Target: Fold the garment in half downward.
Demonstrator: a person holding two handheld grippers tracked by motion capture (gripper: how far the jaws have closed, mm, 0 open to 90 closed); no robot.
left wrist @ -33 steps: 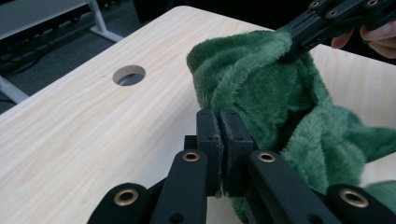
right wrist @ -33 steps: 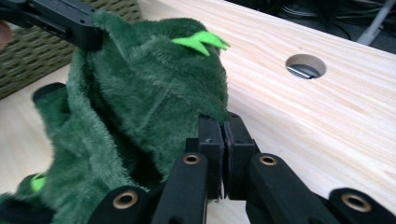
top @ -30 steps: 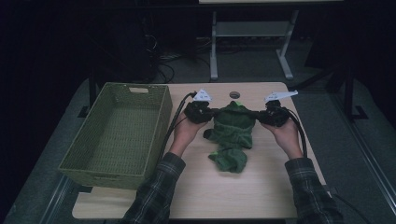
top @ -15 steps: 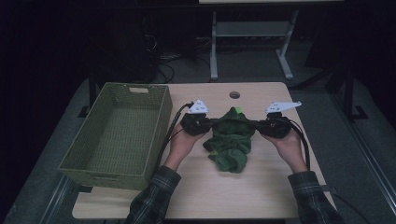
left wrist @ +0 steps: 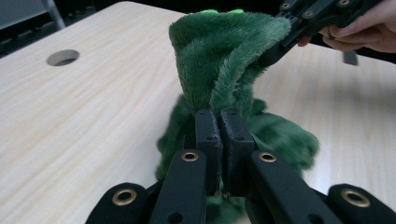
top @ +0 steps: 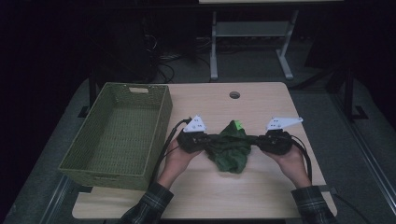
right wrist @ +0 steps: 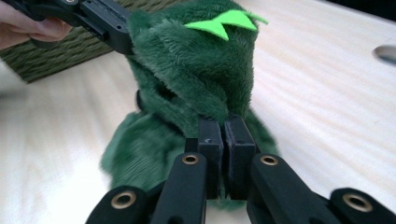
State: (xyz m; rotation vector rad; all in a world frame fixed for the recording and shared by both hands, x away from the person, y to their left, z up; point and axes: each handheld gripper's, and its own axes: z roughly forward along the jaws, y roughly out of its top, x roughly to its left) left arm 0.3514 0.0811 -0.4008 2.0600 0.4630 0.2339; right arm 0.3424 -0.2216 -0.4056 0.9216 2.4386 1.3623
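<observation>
A green woven basket (top: 116, 135) stands on the counter (top: 261, 100) to the left of a dark green plush cloth (top: 229, 150), well apart from it. Just left of the cloth, the left gripper (top: 208, 140) has its fingers (left wrist: 208, 133) clamped tight on a fold of the fabric. The cloth hangs stretched between both grippers, its upper edge lifted and its lower part bunched on the counter; a bright green zigzag patch (right wrist: 224, 22) sits on top. Just right of the cloth, the right gripper (top: 254, 140) pinches the opposite edge with its fingers (right wrist: 210, 140) closed. Beyond the cloth, a round hole (top: 234, 95) is cut in the counter.
</observation>
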